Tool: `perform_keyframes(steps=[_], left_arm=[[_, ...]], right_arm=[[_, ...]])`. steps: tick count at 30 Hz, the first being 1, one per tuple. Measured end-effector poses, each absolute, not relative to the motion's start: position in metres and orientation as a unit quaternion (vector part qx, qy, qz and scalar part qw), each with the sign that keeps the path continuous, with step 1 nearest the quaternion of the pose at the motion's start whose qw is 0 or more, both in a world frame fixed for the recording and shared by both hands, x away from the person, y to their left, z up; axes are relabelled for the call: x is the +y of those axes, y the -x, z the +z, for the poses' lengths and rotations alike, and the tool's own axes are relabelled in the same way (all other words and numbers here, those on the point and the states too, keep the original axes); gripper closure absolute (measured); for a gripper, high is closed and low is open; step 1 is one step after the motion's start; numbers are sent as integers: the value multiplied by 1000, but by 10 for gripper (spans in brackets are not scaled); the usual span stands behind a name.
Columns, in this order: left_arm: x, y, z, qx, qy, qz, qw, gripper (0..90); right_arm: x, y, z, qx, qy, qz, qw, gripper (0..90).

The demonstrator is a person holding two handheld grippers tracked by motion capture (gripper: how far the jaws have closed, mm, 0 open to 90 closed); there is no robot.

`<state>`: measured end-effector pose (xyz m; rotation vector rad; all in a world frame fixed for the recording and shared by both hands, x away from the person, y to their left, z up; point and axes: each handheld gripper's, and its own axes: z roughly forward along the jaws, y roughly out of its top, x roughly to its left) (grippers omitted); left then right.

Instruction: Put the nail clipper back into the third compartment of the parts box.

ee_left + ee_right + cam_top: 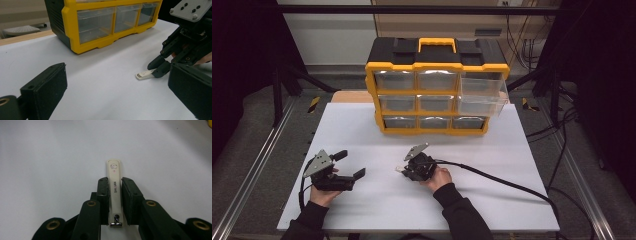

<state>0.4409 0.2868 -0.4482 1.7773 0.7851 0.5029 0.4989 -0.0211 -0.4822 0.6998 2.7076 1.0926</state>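
Observation:
A cream nail clipper [114, 170] lies on the white table [492, 200], and my right gripper [115, 182] is shut on its sides, with its rounded end sticking out past the pads. In the high view my right gripper [403, 170] sits at mid table with the nail clipper [398, 169] at its tip. From the left gripper view the nail clipper [144, 74] rests on the table surface, clamped by my right gripper [160, 68]. My left gripper [352, 164] stands open to the left, nothing between its jaws [117, 92].
A yellow and black drawer cabinet [437, 90] stands at the back of the table [107, 82], its top right clear drawer [482, 92] pulled out. A black cable [502, 181] trails right from my right gripper.

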Motion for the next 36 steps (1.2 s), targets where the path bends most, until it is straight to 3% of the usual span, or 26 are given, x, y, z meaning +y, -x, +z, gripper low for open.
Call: perform_keyframes(steps=[13,36], left_arm=[[287,-440,-448,328,-747,214,538,21],[287,-440,-447,329,-745,217,537,21]], right_arm=[[-23,-499,-478,898,-242,360,67,776],[-36,-488,-442,884,-232,397,81,776]])
